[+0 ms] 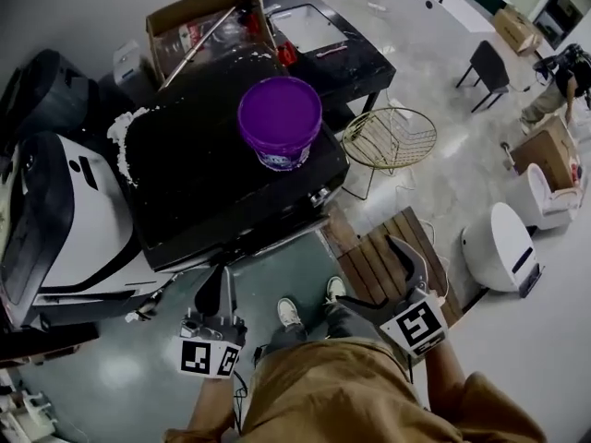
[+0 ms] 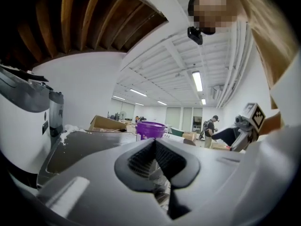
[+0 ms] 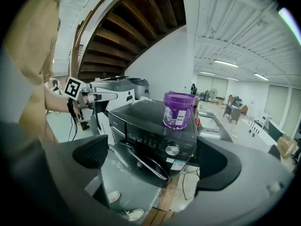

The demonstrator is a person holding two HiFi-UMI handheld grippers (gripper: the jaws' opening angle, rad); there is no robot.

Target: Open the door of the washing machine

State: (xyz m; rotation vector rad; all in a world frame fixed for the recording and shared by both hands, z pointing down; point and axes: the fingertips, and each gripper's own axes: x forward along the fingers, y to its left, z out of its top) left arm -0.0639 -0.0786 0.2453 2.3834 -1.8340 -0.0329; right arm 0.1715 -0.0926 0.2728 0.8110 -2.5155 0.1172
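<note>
Washing machine door (image 3: pixel 138 160) sat low on the front of the black washing machine (image 1: pixel 203 183), under the control panel. Whether it was latched could not be told. A purple bucket (image 1: pixel 280 118) stood on the machine's top. Left gripper (image 2: pixel 154 157): jaws pressed together, nothing between them. Right gripper (image 3: pixel 151 155): jaws spread wide, empty, the door framed between them but well apart from it. Step judged: approach, no contact yet. Next move likely calls for bringing the right gripper to the door's edge, closing on it and pulling outward.

Head view overhead; both gripper views low, share purple bucket (image 1: pixel 280 121).
</note>
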